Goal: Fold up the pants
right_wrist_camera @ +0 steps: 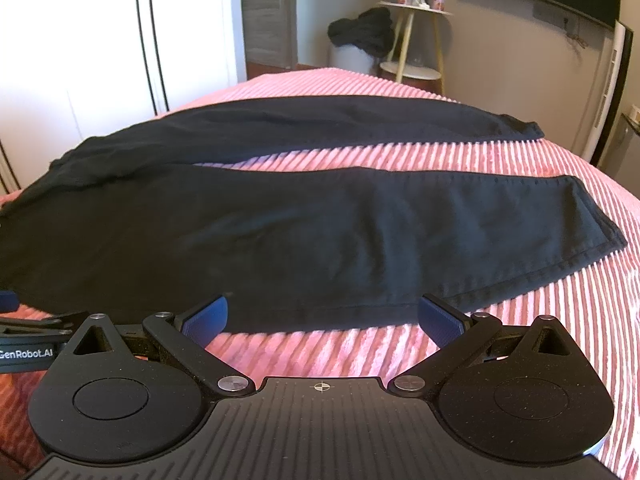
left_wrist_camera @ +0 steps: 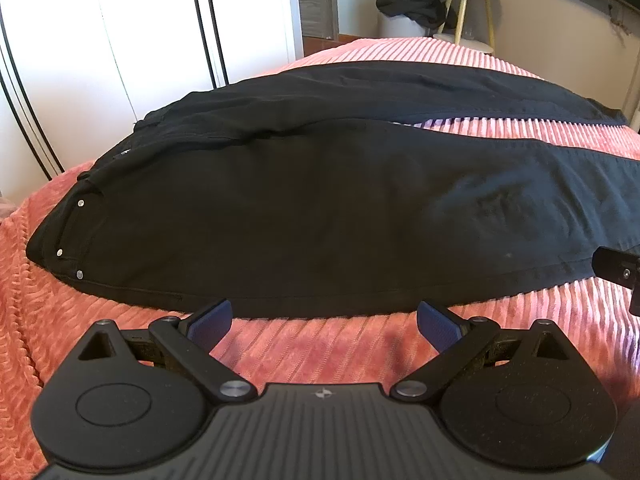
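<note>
The pants [left_wrist_camera: 320, 208] lie unfolded on the bed [left_wrist_camera: 320, 352], legs apart; left claw [left_wrist_camera: 324, 322] and right claw [right_wrist_camera: 323, 320] are wide open, empty; every fold is left.

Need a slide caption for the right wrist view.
Open right gripper poised at the near edge of black pants laid flat, legs apart, on a pink ribbed bedspread.

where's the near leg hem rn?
Right wrist view, far right: the near leg hem lies flat on the pink bedspread, ahead and right of the open right gripper.
</note>
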`<action>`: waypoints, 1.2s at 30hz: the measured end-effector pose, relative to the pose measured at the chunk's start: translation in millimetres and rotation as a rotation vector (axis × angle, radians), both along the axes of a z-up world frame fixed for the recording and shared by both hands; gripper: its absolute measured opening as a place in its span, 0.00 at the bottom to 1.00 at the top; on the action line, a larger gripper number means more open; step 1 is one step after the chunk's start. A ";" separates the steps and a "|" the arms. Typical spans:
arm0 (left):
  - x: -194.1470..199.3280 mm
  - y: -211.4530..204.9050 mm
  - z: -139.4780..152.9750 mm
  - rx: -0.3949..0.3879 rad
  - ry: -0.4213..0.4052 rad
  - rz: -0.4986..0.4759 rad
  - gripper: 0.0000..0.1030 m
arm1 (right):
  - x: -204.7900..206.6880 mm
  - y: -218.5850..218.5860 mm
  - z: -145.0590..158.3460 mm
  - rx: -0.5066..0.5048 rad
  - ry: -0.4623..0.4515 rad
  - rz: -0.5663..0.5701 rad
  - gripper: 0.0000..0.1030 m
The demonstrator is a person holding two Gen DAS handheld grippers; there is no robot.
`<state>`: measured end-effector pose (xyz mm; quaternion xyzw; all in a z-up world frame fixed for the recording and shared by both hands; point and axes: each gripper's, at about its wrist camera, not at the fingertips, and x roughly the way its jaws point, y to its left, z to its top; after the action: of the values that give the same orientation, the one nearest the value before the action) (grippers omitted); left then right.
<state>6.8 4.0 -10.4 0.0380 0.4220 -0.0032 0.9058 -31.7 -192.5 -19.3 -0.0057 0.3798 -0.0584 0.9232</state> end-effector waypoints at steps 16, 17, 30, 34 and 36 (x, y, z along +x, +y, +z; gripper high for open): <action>1.4 -3.5 -0.3 0.014 0.002 -0.005 0.96 | 2.4 -5.1 -1.0 0.028 0.010 0.013 1.00; 1.9 -3.9 -0.1 0.017 0.006 -0.006 0.96 | 2.7 -5.4 -1.2 0.032 0.012 0.014 1.00; 17.6 -23.3 14.5 0.052 -0.032 -0.020 0.96 | 44.2 -51.1 -15.2 0.279 0.118 -0.064 1.00; 53.6 -29.0 29.8 0.020 -0.111 0.026 0.96 | 85.8 -77.4 -31.5 0.244 0.163 -0.152 1.00; 82.6 -26.7 32.3 -0.024 -0.121 0.083 0.96 | 101.2 -88.2 -45.8 0.233 0.198 -0.164 1.00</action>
<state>89.3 -22.8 21.8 0.0099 0.3676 0.0318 0.9294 69.5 -280.7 -65.2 0.1264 0.4724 -0.0882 0.8678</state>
